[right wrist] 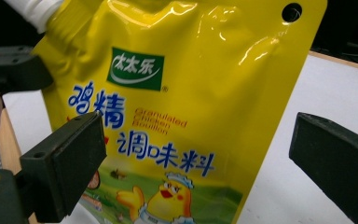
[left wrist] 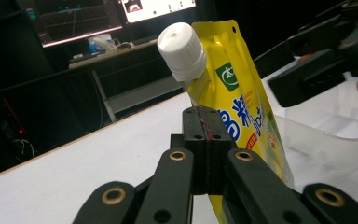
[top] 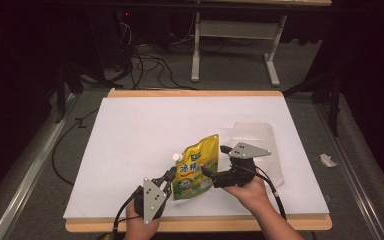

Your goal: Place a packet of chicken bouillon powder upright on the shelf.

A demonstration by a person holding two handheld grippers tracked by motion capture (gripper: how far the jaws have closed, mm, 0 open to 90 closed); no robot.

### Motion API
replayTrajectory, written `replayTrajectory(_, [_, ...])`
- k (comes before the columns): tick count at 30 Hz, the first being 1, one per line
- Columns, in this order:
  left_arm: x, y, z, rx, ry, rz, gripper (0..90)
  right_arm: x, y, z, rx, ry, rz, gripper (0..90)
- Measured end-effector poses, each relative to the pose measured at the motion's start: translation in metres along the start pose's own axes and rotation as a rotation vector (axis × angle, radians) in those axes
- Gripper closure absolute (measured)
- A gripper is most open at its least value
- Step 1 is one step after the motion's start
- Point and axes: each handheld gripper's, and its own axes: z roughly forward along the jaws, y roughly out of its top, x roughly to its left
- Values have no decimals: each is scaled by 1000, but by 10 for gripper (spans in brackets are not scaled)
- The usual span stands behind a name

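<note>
Left gripper (top: 169, 176): the jaws are fully closed on the left edge of the yellow pouch (top: 198, 167), just below its spout. In the left gripper view the two black jaws meet with the pouch (left wrist: 242, 107) edge pinched in the seam between them, and the white cap (left wrist: 182, 50) stands directly above the clamping point.

Right gripper (top: 211, 175): the jaws stand wide apart. In the right gripper view one jaw lies in front of the lower left of the pouch's printed face and the other is off to the right, clear of the pouch (right wrist: 186, 102) edge. Whether the nearer jaw touches the film cannot be told; no clamping is visible.

Pouch: held upright above the white counter (top: 145, 130), toward its near edge, between the two grippers. It is a spouted stand-up pack, cap (top: 177, 157) screwed on at the upper left corner, a round hanging hole at the upper right corner. The printed face reads "Granulated Chicken Bouillon" with a green logo and a cartoon chick. Its contents are not visible through the film.

Container: a clear plastic tub (top: 257, 145) rests on the counter just behind and to the right of the right gripper. In the left gripper view the tub (left wrist: 335, 135) appears beside the pouch; nothing can be made out inside it.
</note>
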Motion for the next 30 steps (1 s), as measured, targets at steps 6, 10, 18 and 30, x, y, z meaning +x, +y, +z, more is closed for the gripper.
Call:
replayTrajectory(6, [-4, 1, -3, -17, -15, 35, 900, 1, 1, 2, 8, 13, 17, 45])
replayTrajectory(10, [-3, 0, -2, -13, -13, 27, 900, 1, 0, 5, 24, 46, 21, 101])
replayTrajectory(18, [10, -4, 5, 17, -2, -32, 900, 0, -5, -5, -27, 5, 25, 445])
replayTrajectory(30, [25, -5, 25, 37, -1, -85, 900, 6, -10, -33, -102, 1, -29, 745])
